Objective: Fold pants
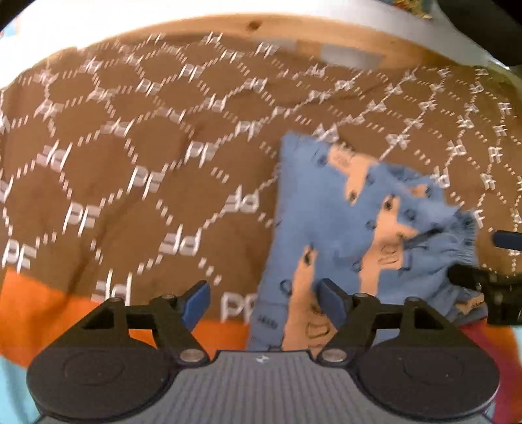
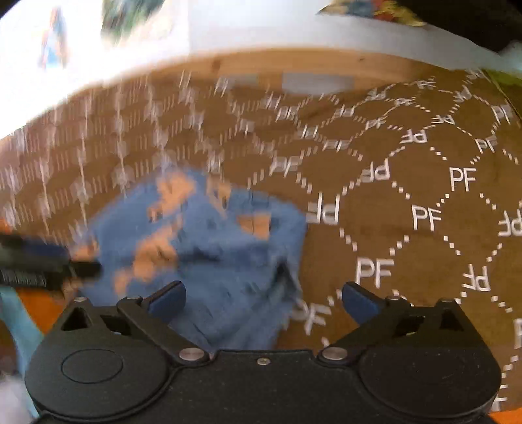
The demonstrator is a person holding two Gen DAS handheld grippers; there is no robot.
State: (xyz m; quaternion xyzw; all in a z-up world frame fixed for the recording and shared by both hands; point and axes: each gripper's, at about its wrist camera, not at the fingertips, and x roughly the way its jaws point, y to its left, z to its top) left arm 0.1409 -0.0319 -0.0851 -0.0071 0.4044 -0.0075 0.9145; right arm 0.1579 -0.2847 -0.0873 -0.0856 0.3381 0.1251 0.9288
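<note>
- The left gripper is seen nearest the left wrist camera, its 2 blue-padded fingers spread apart and nothing clamped between them.
- The right-hand pad of that gripper is seen over the near end of the pants; whether it touches the cloth cannot be told.
- The right gripper is seen nearest the right wrist camera, its 2 fingers likewise released, with a wide gap and nothing grasped.
- The pants are blue with peach patches and small dark marks, and are laid in a folded, bunched heap on a brown blanket printed with white "PF" letters and dotted lines.
- In the left wrist view, the pants are stretched from the near orange border of the blanket toward its middle, with the gathered waistband lying at the right side.
- In the right wrist view, the heap is seen left of centre, its near edge lying between the open fingers.
- A wooden edge and a white surface are seen beyond the far edge of the blanket.
- Each gripper is partly seen in the other's view: the right one at the right edge, the left one at the left edge.
- Much of the right wrist view is blurred.
</note>
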